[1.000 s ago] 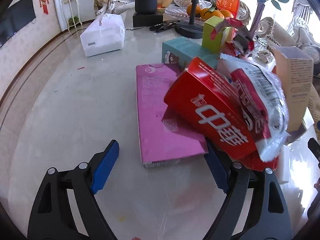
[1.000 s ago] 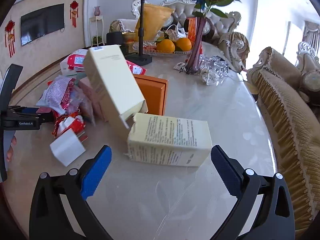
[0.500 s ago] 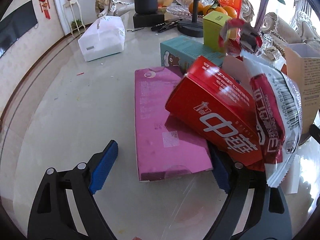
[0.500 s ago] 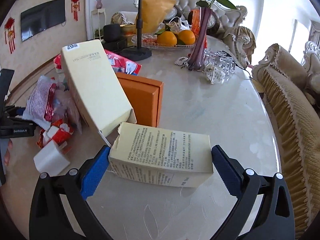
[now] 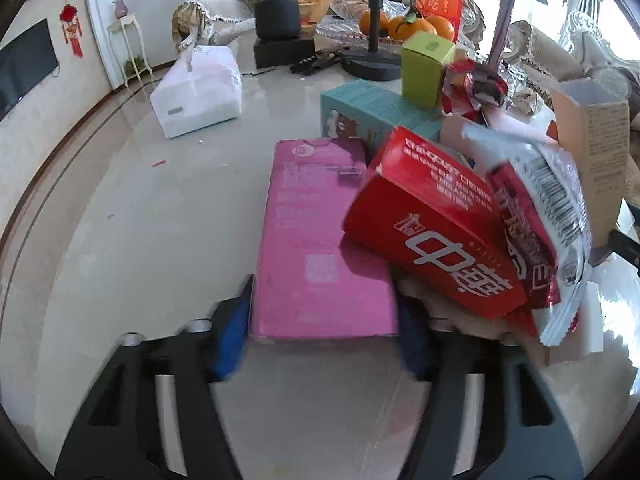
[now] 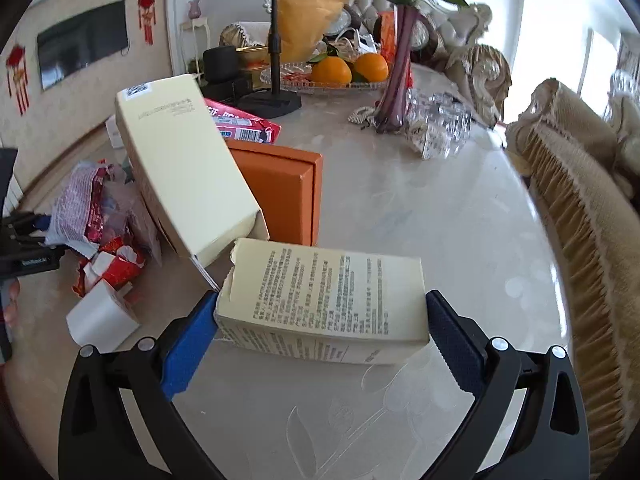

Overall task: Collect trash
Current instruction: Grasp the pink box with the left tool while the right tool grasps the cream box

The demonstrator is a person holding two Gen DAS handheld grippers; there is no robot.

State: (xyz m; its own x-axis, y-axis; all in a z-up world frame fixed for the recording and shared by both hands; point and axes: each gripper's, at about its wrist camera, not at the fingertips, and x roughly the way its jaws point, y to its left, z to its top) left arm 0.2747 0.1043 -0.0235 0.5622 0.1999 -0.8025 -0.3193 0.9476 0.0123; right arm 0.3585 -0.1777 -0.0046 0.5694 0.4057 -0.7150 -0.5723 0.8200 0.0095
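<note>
While the left wrist cam is looking down on the trash pile, the left gripper (image 5: 324,326) is closing in on the pink box (image 5: 320,240), which is lying flat on the marble table (image 5: 140,240); its blue pads (image 5: 232,336) are sitting right at the box's 2 long sides, blurred, so real contact can't be told. A red carton (image 5: 432,220) is leaning over the pink box's right edge, w/ a crinkled snack wrapper (image 5: 548,232) draped beside it. Only this view is showing the teal box (image 5: 372,116), the green box (image 5: 426,68) standing behind it & the white tissue pack (image 5: 200,100) well apart. The right wrist cam is showing what the left isn't: the right gripper (image 6: 320,332) w/ its jaws wide, straddling a cream carton (image 6: 324,296) lying on its side, pads touching or just beside its 2 ends, can't tell which. A 2nd cream carton (image 6: 184,168) is tilting against the orange box (image 6: 280,196). A glass dish (image 6: 296,78) is holding 2 oranges (image 6: 348,68); a purple vase (image 6: 396,88) is holding flower stems.
</note>
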